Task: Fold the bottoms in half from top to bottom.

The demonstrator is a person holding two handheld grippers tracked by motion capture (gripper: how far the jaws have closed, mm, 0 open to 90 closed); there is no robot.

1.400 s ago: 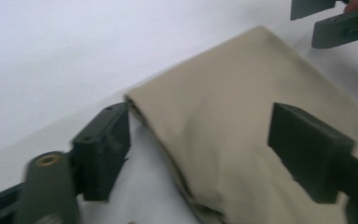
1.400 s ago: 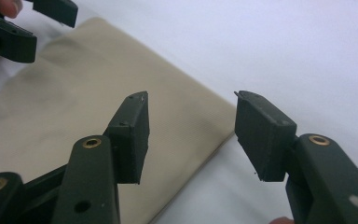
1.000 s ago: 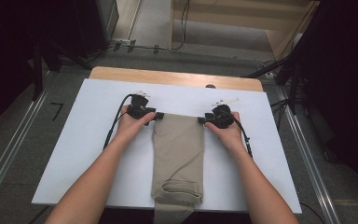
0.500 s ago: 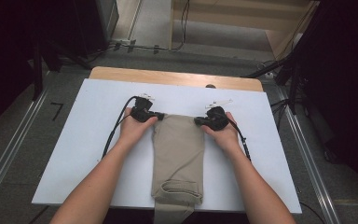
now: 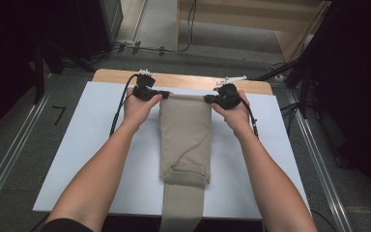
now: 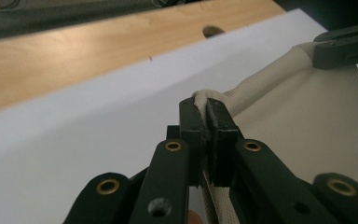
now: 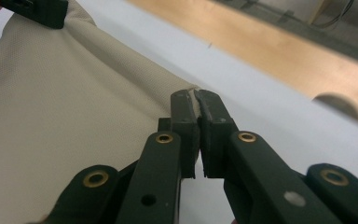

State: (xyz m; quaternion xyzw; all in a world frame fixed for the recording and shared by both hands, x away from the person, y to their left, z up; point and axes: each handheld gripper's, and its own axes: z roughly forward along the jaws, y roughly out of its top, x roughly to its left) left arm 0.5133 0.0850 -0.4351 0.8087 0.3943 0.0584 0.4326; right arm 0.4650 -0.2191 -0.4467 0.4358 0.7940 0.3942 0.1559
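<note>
left gripper [image 6: 204,112] clamped on trousers [image 5: 186,140] far-left corner | right gripper [image 7: 196,106] clamped on far-right corner | risk: thin bite slips, fold sags

Both forearms are bare; a dark sleeve edge shows at the upper left arm near the bottom of the high view. The left gripper [image 5: 160,95] and right gripper [image 5: 208,99] are black, each trailing a black cable along the wrist and carrying a small pale plate on top. Up close, the left gripper's fingers [image 6: 191,122] are matte black blocks on flat black link arms pinned with brass-ringed rivets; the right gripper's fingers [image 7: 182,116] match, with 2 small round holes in the links
</note>
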